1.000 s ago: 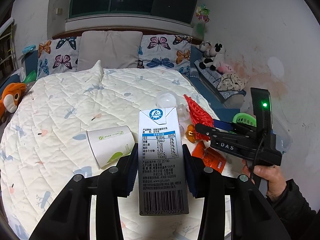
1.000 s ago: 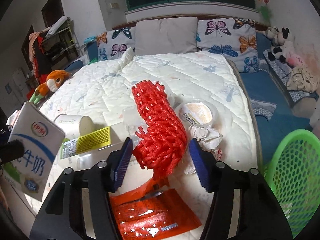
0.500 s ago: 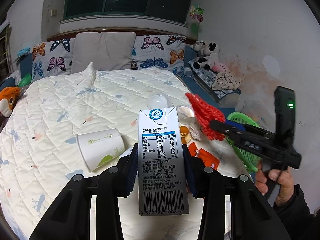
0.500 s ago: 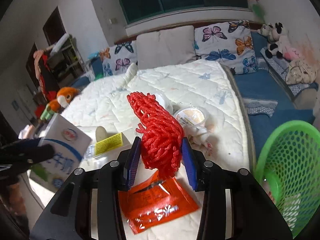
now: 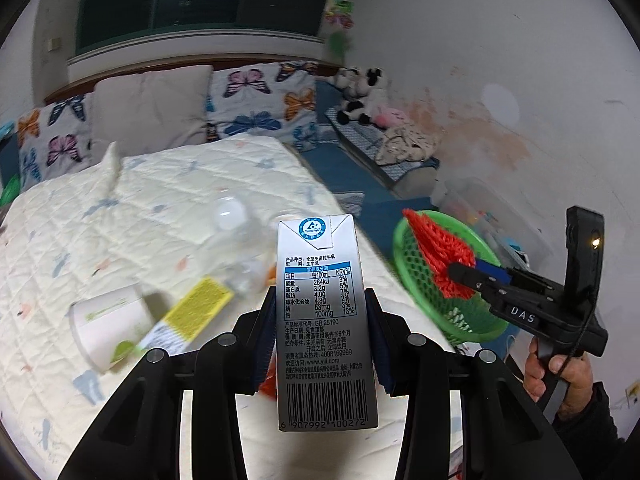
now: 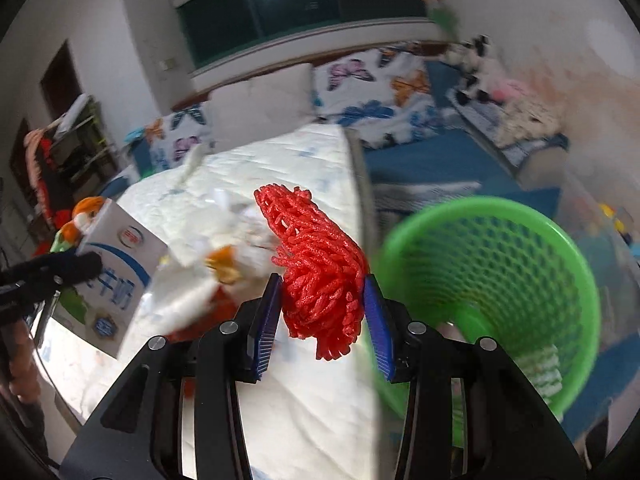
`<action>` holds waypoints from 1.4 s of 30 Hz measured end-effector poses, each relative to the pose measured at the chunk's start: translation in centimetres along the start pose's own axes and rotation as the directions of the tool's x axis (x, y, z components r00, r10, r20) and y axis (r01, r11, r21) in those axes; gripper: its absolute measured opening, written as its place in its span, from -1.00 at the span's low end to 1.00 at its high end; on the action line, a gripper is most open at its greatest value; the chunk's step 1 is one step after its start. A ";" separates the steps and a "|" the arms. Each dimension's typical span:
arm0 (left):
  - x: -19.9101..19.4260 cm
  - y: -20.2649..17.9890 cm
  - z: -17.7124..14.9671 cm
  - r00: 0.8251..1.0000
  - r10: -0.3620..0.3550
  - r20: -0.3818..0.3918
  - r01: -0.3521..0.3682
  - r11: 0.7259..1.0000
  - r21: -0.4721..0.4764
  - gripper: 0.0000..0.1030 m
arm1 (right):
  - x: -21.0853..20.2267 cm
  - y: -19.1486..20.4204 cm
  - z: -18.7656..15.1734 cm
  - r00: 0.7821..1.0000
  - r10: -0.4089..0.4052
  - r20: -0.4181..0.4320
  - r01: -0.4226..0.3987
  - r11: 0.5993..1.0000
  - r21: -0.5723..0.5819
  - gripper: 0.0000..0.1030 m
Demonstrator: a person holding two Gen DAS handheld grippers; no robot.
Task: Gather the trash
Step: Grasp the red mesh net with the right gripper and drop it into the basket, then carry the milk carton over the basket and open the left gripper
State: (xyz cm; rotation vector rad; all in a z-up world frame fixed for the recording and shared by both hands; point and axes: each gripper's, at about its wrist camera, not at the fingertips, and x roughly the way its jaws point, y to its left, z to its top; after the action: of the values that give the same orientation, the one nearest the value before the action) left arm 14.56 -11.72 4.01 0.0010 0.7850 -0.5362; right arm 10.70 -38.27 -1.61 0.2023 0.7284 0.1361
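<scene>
Currently: left gripper (image 5: 320,336) jaws clamped on upright milk carton (image 5: 325,320), held above near edge of bed (image 5: 160,216). Right gripper (image 6: 324,316) jaws pinched on red foam net (image 6: 316,264), raised beside rim of green mesh basket (image 6: 520,248) standing off the bed's side. Paper cup (image 5: 106,330), yellow-labelled clear bottle (image 5: 192,312) lying on quilt, blurred.
</scene>
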 end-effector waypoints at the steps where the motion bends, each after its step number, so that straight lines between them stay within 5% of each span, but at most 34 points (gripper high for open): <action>1: 0.3 -0.4 0.2 1.000 -0.007 -0.003 0.007 1.000 0.008 -0.22 | -0.2 -1.1 -0.4 1.000 -0.018 -0.004 0.018 1.000 0.018 -0.16; 9: 3.6 -5.6 2.2 0.997 -0.064 -0.034 0.067 0.994 0.087 -0.22 | -1.2 -6.8 -2.8 0.994 -0.106 -0.035 0.109 0.989 0.098 -0.05; 16: 6.5 -9.3 3.3 0.994 -0.090 -0.062 0.098 0.986 0.138 -0.22 | -2.0 -9.4 -4.1 0.990 -0.135 -0.040 0.139 0.981 0.138 0.42; 40: 15.3 -16.7 3.2 0.979 -0.106 -0.174 0.142 0.967 0.210 -0.20 | -4.9 -12.6 -6.9 0.987 -0.161 -0.025 0.163 0.963 0.214 0.58; 42: 15.4 -16.7 3.1 0.978 -0.114 -0.177 0.150 0.968 0.203 -0.03 | -4.9 -12.7 -7.0 0.986 -0.162 -0.026 0.164 0.963 0.216 0.58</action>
State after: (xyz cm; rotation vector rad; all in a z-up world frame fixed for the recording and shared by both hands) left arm 17.90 -33.81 -0.88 0.1963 0.8884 -0.7539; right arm 3.05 -50.59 -6.45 0.3495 0.7648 -0.1006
